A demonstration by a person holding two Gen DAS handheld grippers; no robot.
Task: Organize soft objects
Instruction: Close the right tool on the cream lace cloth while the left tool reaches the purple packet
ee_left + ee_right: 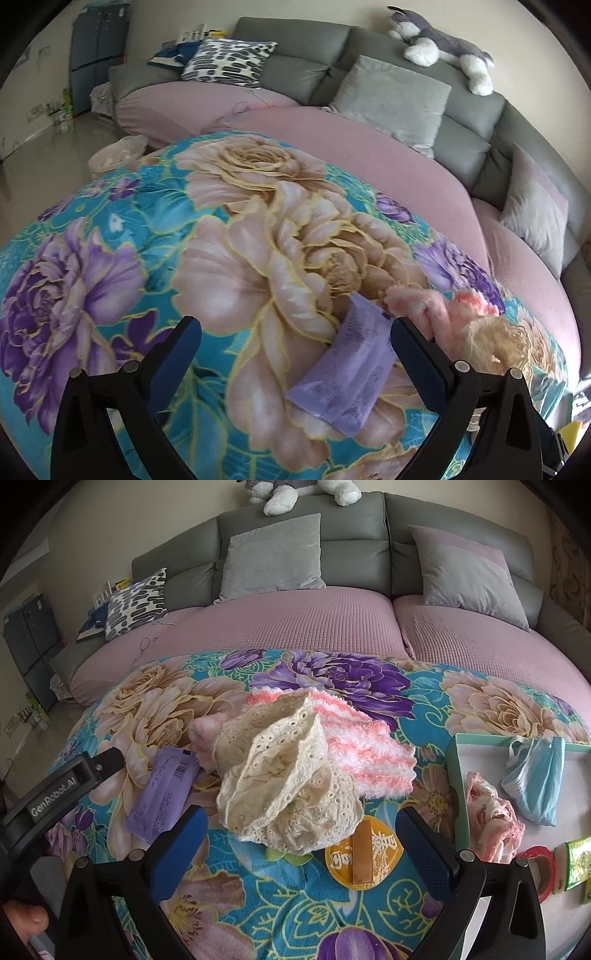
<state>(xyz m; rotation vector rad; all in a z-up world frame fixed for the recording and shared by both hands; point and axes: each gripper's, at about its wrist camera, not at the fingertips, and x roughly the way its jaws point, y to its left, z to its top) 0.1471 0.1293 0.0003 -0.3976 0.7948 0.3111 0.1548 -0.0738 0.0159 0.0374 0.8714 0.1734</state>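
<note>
On the floral blanket (295,897) lie one purple packet (162,794) and one cream lace hat (284,782), both grippers (295,332) (301,834) gaping empty.

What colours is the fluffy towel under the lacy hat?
The fluffy towel has pink and white stripes. The right wrist view shows it best.
</note>
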